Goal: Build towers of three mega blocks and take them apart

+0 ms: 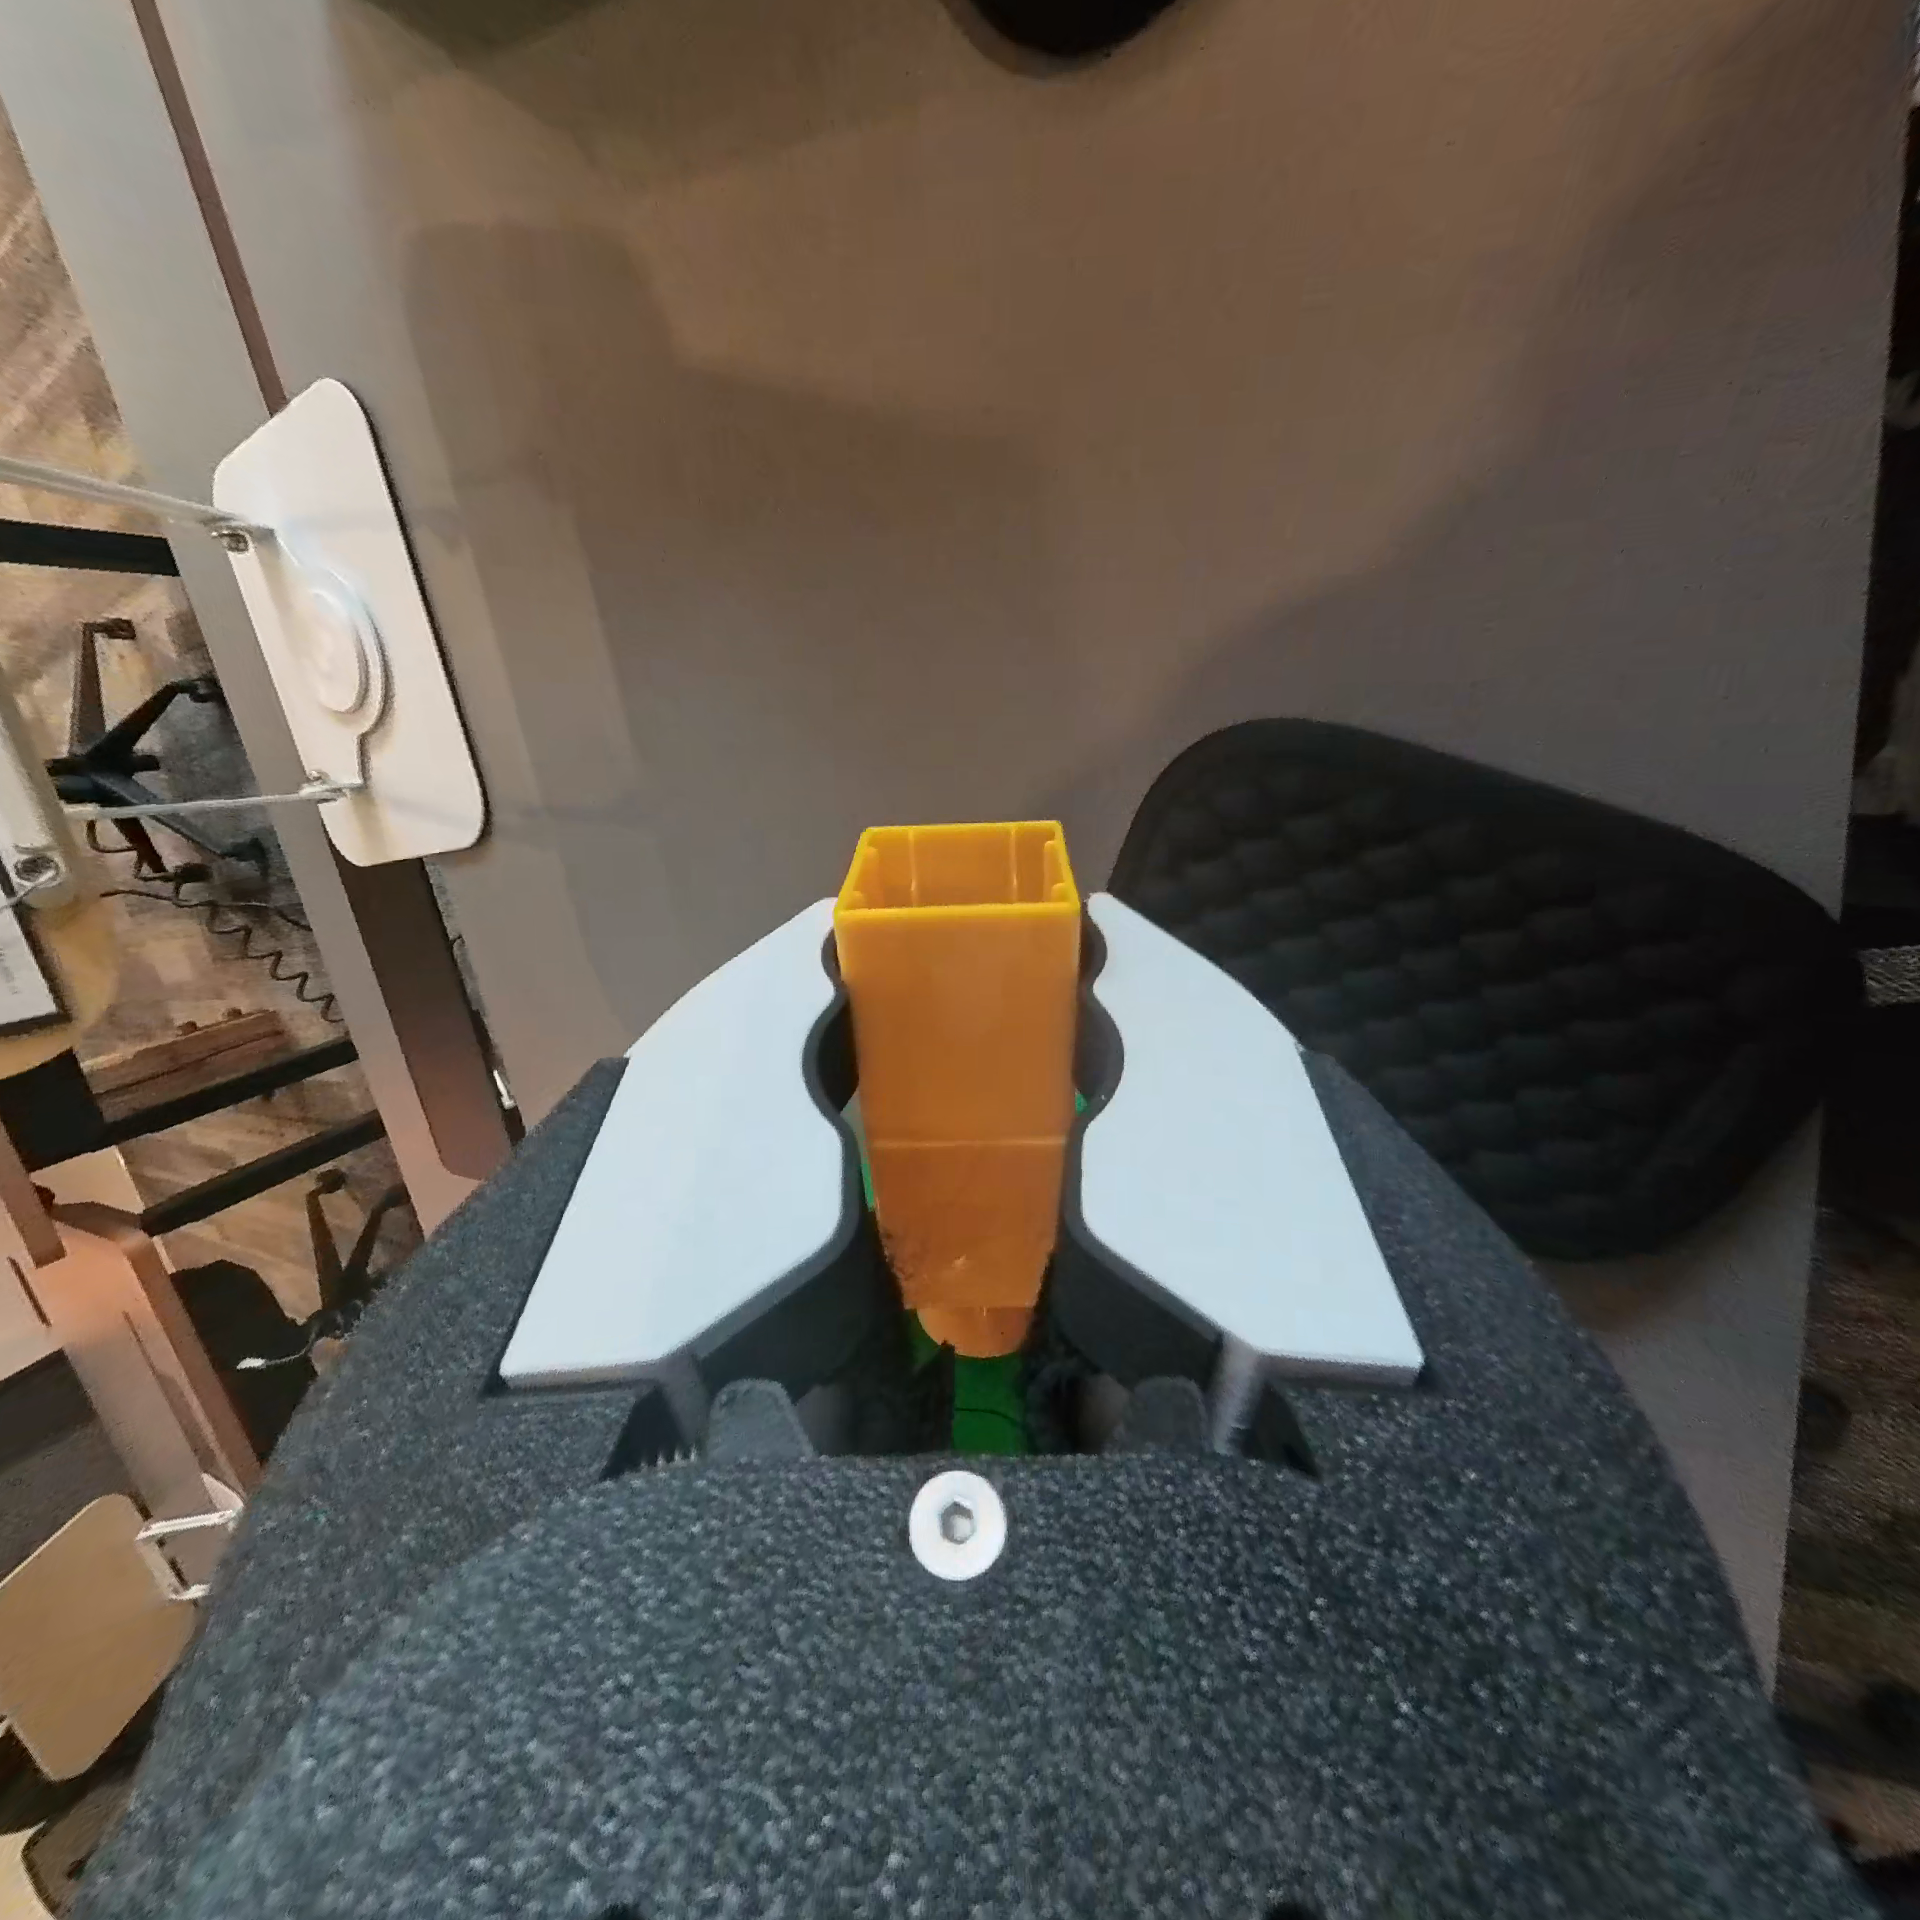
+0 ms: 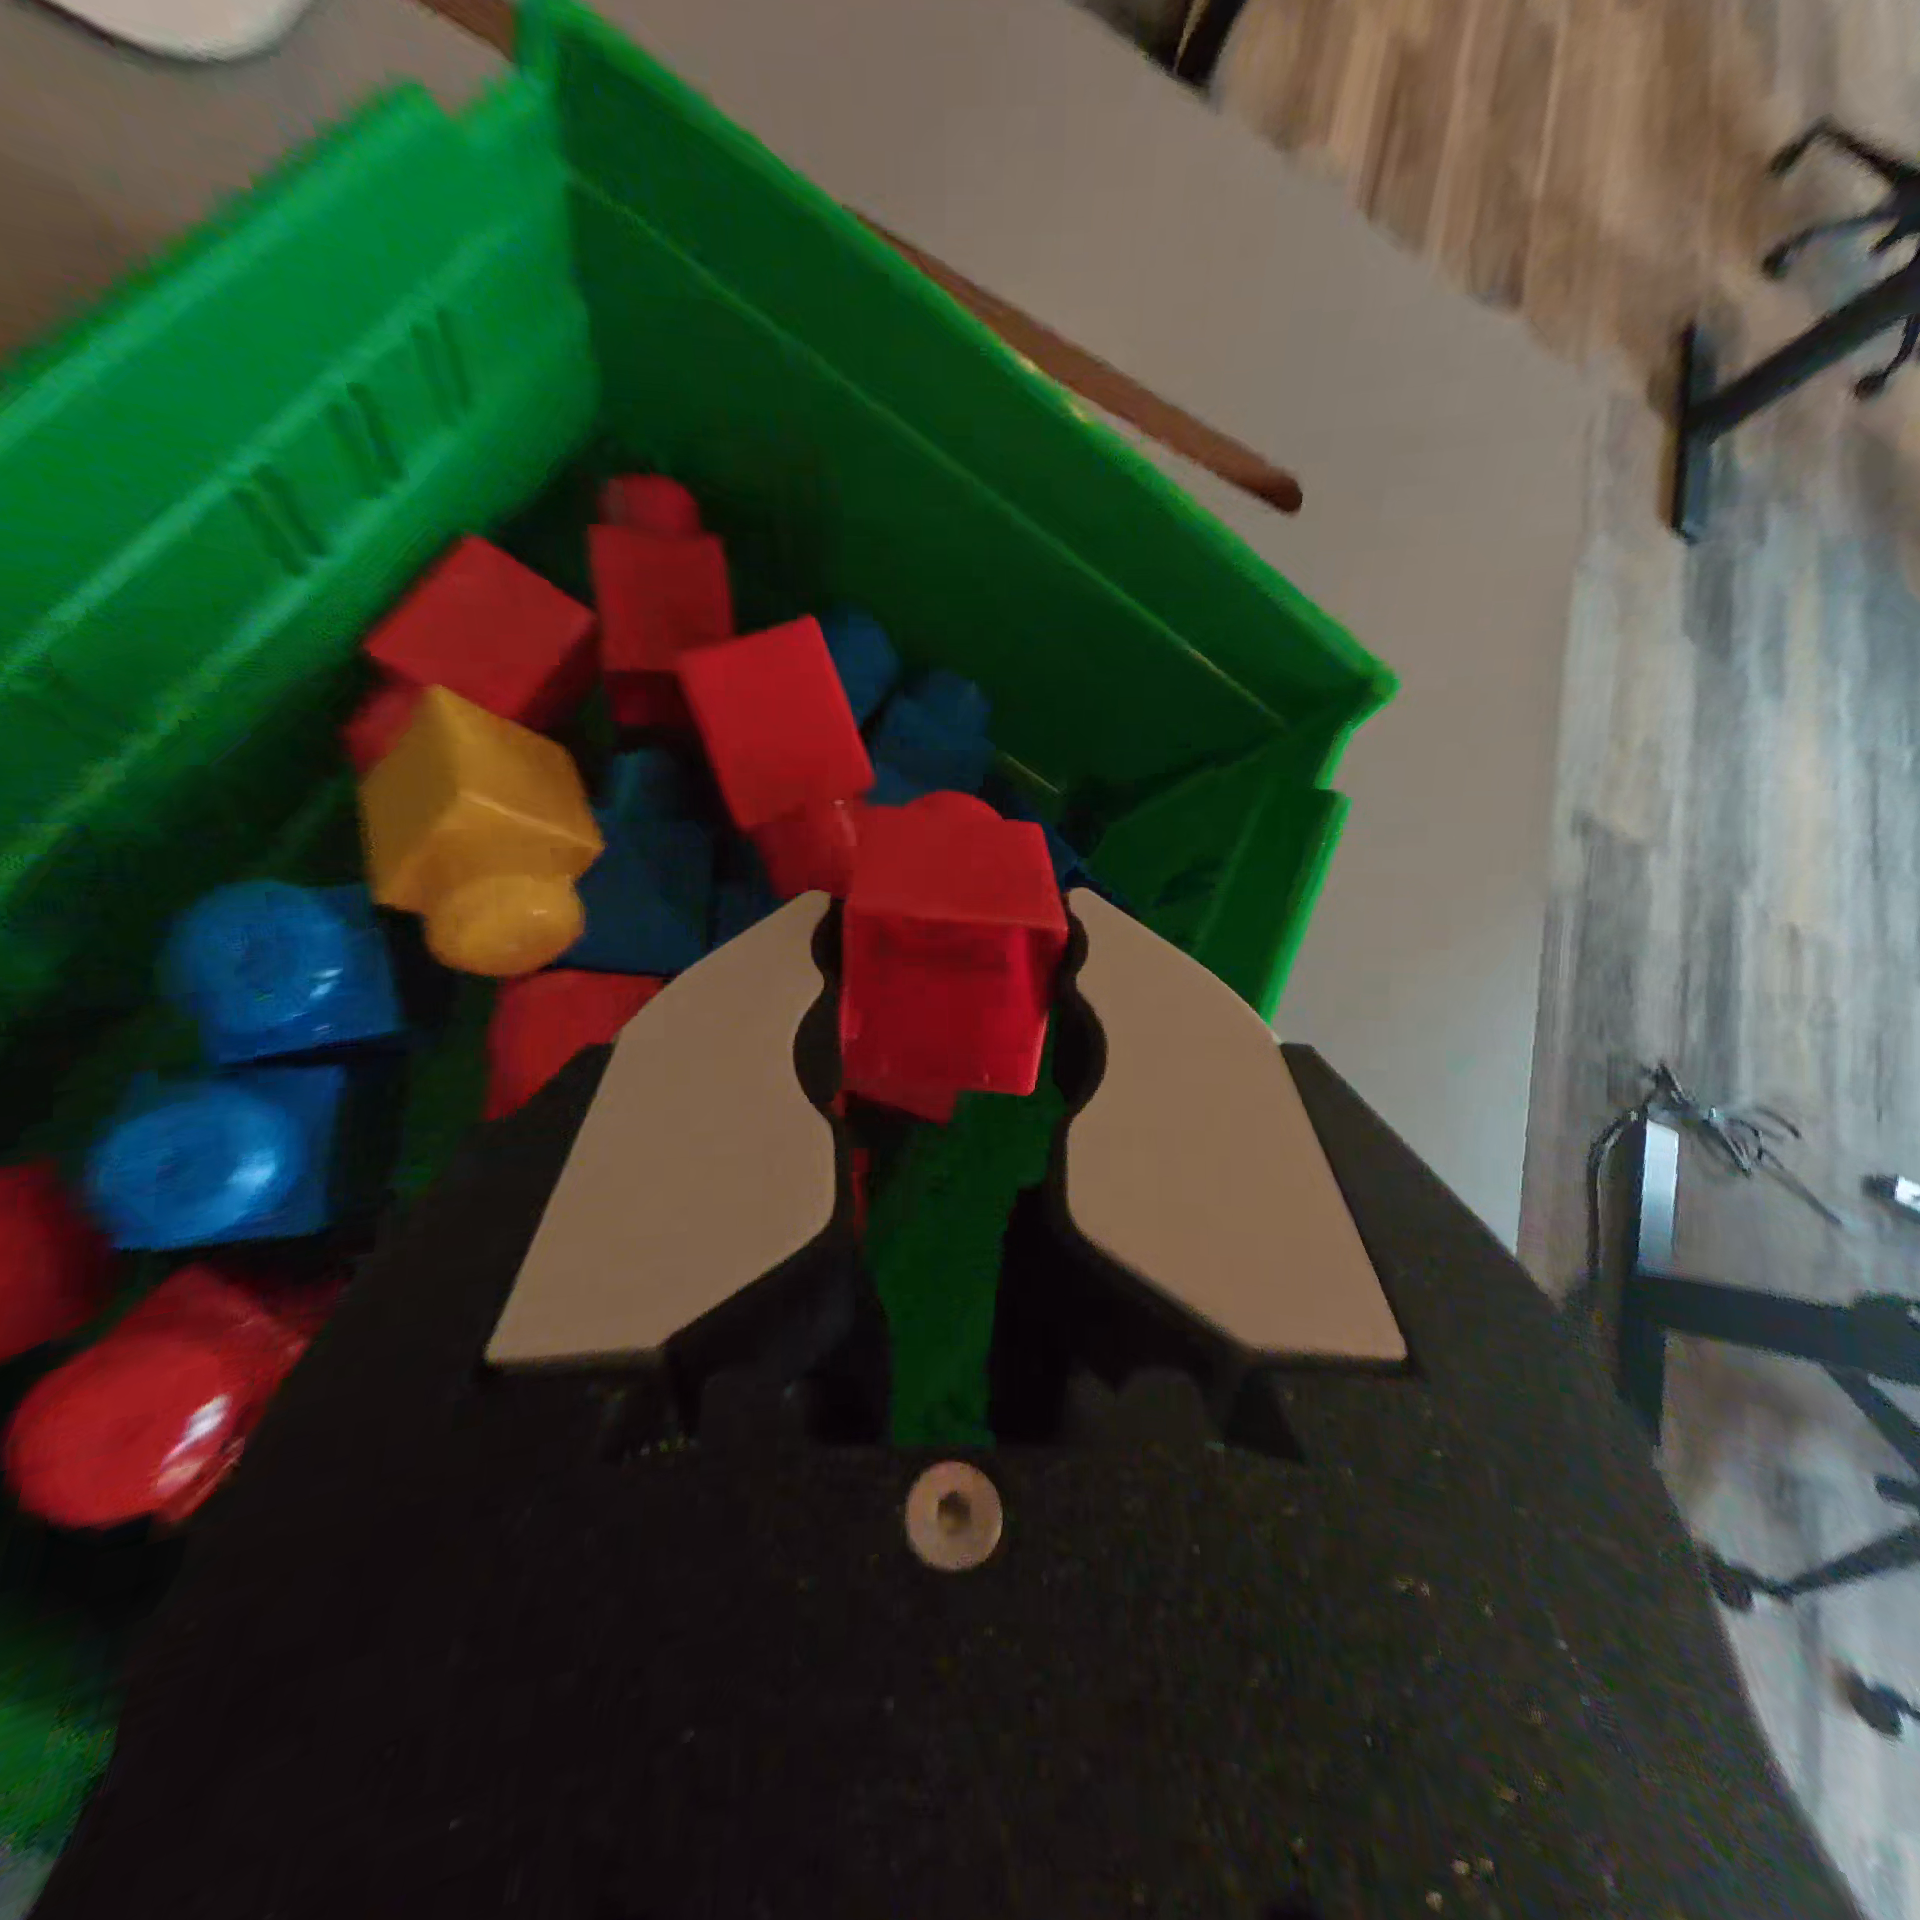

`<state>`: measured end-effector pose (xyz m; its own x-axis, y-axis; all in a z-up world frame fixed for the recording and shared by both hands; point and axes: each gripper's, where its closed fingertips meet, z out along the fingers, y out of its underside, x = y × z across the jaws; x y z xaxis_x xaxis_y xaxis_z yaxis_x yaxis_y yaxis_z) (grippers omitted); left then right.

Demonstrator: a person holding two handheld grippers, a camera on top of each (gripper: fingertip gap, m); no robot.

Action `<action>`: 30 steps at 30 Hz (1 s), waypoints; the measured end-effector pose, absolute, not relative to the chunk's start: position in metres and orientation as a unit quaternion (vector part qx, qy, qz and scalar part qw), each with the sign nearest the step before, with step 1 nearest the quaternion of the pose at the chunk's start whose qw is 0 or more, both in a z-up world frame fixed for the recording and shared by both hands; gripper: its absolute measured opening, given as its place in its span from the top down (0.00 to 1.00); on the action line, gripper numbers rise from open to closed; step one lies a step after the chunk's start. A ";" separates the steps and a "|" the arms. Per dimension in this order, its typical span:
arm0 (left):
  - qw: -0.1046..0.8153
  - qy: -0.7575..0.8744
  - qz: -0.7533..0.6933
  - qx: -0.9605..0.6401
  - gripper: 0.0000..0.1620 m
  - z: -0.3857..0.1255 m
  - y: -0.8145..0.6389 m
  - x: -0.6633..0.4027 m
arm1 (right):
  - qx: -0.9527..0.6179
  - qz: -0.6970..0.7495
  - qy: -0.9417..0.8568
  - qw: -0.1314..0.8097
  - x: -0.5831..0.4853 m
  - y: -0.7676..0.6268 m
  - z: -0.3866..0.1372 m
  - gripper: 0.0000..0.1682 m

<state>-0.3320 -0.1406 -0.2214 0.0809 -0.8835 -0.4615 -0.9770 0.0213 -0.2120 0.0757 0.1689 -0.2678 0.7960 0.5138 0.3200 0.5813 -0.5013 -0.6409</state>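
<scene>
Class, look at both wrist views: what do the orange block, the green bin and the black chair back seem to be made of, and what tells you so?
Orange block: likely moulded hard plastic, smooth and semi-matte; thin hollow walls with ribs inside its open end.
Green bin: probably rigid plastic, slightly glossy; crisp moulded ridges on its wall.
Black chair back: apparently padded fabric or mesh, matte; a quilted diamond pattern, though the exact material is unclear.

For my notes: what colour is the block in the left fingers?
Orange block, best seen in the left wrist view.

Right wrist view motion-blurred; green bin [image 2: 312, 436] cut off left; lower blocks buried under pile.
</scene>
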 end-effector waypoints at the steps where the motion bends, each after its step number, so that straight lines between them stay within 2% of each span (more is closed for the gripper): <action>1: 0.246 0.671 0.095 -0.693 0.76 -0.221 -0.140 -0.331 | -0.872 -0.054 -0.315 0.372 0.079 0.176 -0.273 0.78; 6: 0.246 0.669 0.094 -0.695 0.76 -0.223 -0.135 -0.329 | -0.891 -0.086 -0.323 0.308 0.085 0.194 -0.295 0.78; 18: 0.241 0.665 0.094 -0.701 0.76 -0.227 -0.136 -0.335 | -0.897 -0.106 -0.344 0.258 0.076 0.208 -0.306 0.78; 21: 0.244 0.664 0.094 -0.701 0.76 -0.227 -0.135 -0.336 | -0.904 -0.107 -0.337 0.240 0.081 0.207 -0.310 0.75; 26: 0.247 0.662 0.095 -0.702 0.76 -0.226 -0.134 -0.337 | -0.905 -0.103 -0.324 0.257 0.085 0.203 -0.298 0.68; 30: 0.254 0.656 0.091 -0.705 0.76 -0.225 -0.131 -0.337 | -0.894 -0.103 -0.306 0.311 0.087 0.196 -0.266 0.63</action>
